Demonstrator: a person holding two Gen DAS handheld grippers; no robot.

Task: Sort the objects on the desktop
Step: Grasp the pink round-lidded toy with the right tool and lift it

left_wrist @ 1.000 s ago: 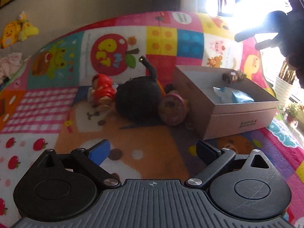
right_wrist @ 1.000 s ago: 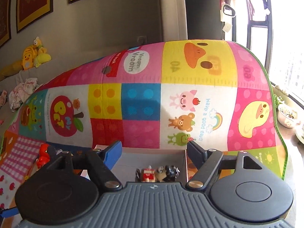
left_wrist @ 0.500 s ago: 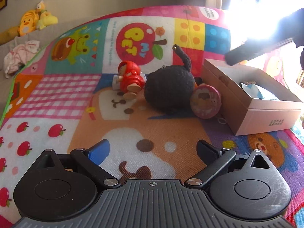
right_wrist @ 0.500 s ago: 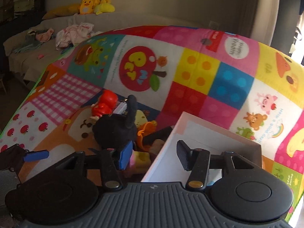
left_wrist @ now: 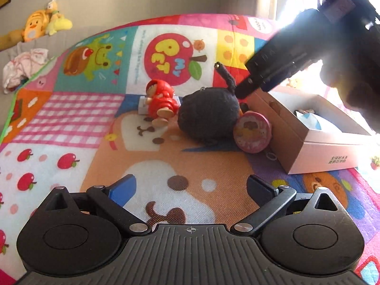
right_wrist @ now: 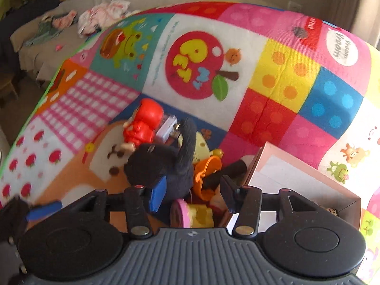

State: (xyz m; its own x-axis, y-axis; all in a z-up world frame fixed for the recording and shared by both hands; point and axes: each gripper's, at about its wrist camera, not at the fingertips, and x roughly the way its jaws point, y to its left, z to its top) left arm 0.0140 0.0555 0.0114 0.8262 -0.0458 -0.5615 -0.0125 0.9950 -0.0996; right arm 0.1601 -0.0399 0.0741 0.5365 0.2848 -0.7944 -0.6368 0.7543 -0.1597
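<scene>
Much of the pile of toys is hidden in the left wrist view: only a black plush toy (left_wrist: pixel 209 116), a red figure (left_wrist: pixel 161 104) and a pink round tin (left_wrist: pixel 252 134) leaning against the plush can be made out. The upper right corner of that view is washed out by window glare and blocked by the dark body of the right gripper (left_wrist: pixel 266 76), whose tip is seen over the plush and the near wall of the cardboard box (left_wrist: pixel 320 152). The contents of the box are mostly concealed; a pale blue item (left_wrist: pixel 311 121) is glimpsed inside, too unclear to name.

In the right wrist view, things behind the plush toy (right_wrist: pixel 156 166) are revealed: an orange toy (right_wrist: pixel 209 168), a yellow piece (right_wrist: pixel 199 149) and a small white block (right_wrist: pixel 167 128) beside the red figure (right_wrist: pixel 142 125). The pink tin (right_wrist: pixel 180 213) is partly cut off by the gripper body. The box (right_wrist: pixel 296 175) is seen only by its pale floor and one corner, where a small item is too small to identify.

The pile lies on the play mat (left_wrist: pixel 71 123), near its middle, just beside the box's left wall.

The fingers of the left gripper (left_wrist: pixel 190 187) are spread wide with nothing between them, above the mat short of the toys. The fingers of the right gripper (right_wrist: pixel 192 197) are parted around the lower edge of the plush; no contact can be confirmed.
</scene>
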